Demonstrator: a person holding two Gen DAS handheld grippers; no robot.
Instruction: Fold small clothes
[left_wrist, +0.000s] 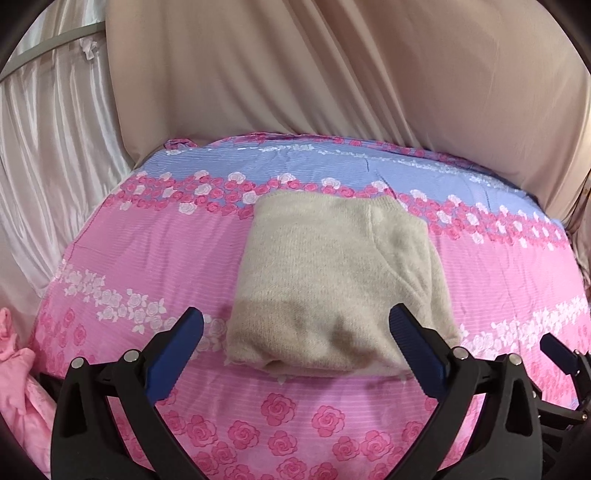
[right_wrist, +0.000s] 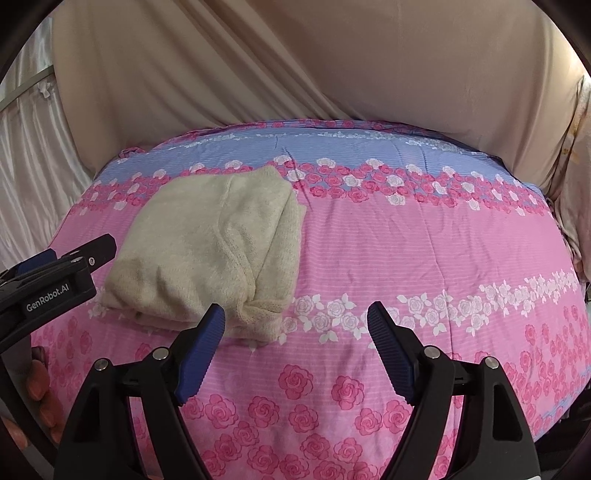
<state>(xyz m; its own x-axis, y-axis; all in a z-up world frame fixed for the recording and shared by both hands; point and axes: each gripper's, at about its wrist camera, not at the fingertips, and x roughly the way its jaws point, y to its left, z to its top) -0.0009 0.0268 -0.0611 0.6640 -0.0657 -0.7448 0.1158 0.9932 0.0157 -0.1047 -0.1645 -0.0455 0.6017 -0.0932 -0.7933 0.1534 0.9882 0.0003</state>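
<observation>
Both grippers (left_wrist: 295, 332) (right_wrist: 295, 328) hover open-jawed over folded sweater (left_wrist: 332, 273) on bedsheet (left_wrist: 147, 251).

Each gripper is built of matte black plastic arms shaped like broad forked struts, joined at round silver screw heads. The left gripper (left_wrist: 295, 325) and the right gripper (right_wrist: 296, 320) both carry dark blue finger pads (right_wrist: 388, 350) with fine ribbed faces. White lettering "GenRobot.AI" (right_wrist: 48, 293) marks a black side plate.
</observation>
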